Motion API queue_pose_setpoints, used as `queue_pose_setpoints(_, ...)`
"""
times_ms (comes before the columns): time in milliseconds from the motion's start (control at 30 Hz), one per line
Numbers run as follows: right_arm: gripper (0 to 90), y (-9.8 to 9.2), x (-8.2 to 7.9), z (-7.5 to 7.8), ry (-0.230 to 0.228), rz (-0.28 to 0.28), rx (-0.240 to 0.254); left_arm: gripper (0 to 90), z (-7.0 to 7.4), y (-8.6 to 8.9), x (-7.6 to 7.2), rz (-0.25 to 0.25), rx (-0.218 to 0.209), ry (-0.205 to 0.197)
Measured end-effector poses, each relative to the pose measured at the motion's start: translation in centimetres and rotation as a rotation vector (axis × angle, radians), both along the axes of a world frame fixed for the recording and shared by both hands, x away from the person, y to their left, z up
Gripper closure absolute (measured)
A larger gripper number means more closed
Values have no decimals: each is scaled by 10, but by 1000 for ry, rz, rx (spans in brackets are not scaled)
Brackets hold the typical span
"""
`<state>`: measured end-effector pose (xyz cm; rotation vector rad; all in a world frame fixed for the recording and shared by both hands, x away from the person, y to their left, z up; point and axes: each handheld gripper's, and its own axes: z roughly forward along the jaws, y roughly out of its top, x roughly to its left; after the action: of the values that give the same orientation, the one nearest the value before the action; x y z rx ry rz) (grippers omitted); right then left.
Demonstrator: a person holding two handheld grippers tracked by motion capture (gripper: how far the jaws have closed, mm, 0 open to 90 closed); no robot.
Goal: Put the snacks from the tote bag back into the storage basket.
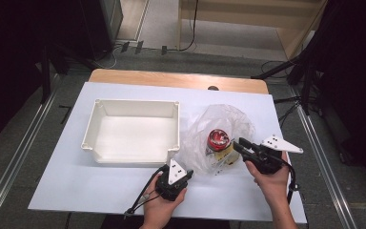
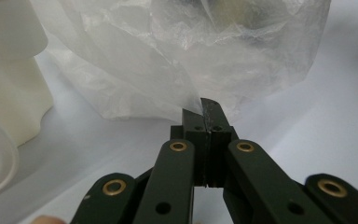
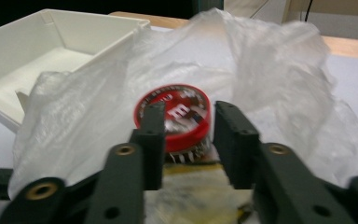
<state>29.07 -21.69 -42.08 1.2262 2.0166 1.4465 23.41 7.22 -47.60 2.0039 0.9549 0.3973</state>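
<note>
Here the left gripper (image 2: 205, 109) is pinching a fold of the clear plastic bag (image 2: 191, 51) at its near edge, its jaws pressed fully together on the film in the left gripper view. The right gripper (image 3: 186, 130) is holding its jaws partly apart on either side of the candy tube with the red lid (image 3: 175, 114); in the right gripper view the pads are standing just beside the lid, and whether they are pressing on it I cannot tell.

In the high view the tube (image 1: 218, 140) is sitting at the bag's (image 1: 219, 119) mouth, right of centre on the white surface (image 1: 100, 186), with the right gripper (image 1: 242, 145) reaching in from the right and the left gripper (image 1: 183, 174) anchoring the bag at lower centre. The white plastic bin (image 1: 131, 131) is standing just left of the bag.

The bag is likely going to be limp, light and slippery, so it will bunch and follow anything dragged out unless the pinch holds. The tube looks rigid and light; its round lid may slip sideways between flat pads, so taking it squarely across the lid or the body just below seems safest.
</note>
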Motion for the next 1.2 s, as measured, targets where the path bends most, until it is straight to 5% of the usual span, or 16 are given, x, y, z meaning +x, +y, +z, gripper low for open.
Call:
queue_pose_setpoints(33,604,0,0,0,0,0,0,900,0,0,0,-1,0,0)
queue_pose_setpoints(67,469,10,2,1,-5,-16,-14,900,0,0,0,-1,0,0)
queue_pose_setpoints(133,425,12,3,1,-1,-23,-20,900,0,0,0,-1,1,0)
queue_pose_setpoints(167,313,20,10,-6,52,-25,-12,900,0,0,0,-2,2,0)
queue_pose_setpoints(333,164,37,21,-24,115,-56,-50,900,0,1,0,-2,-2,1)
queue_pose_setpoints(800,187,69,36,-48,151,-168,-128,900,0,0,0,-3,0,-1)
queue_pose_setpoints(867,235,70,35,-49,153,-166,-108,900,0,0,0,-3,-2,-1)
queue_pose_setpoints(1000,255,73,32,-47,109,-177,-153,900,0,0,0,-6,1,-3)
queue_pose_setpoints(1200,259,70,30,-43,122,-188,-137,900,0,0,1,-3,4,9)
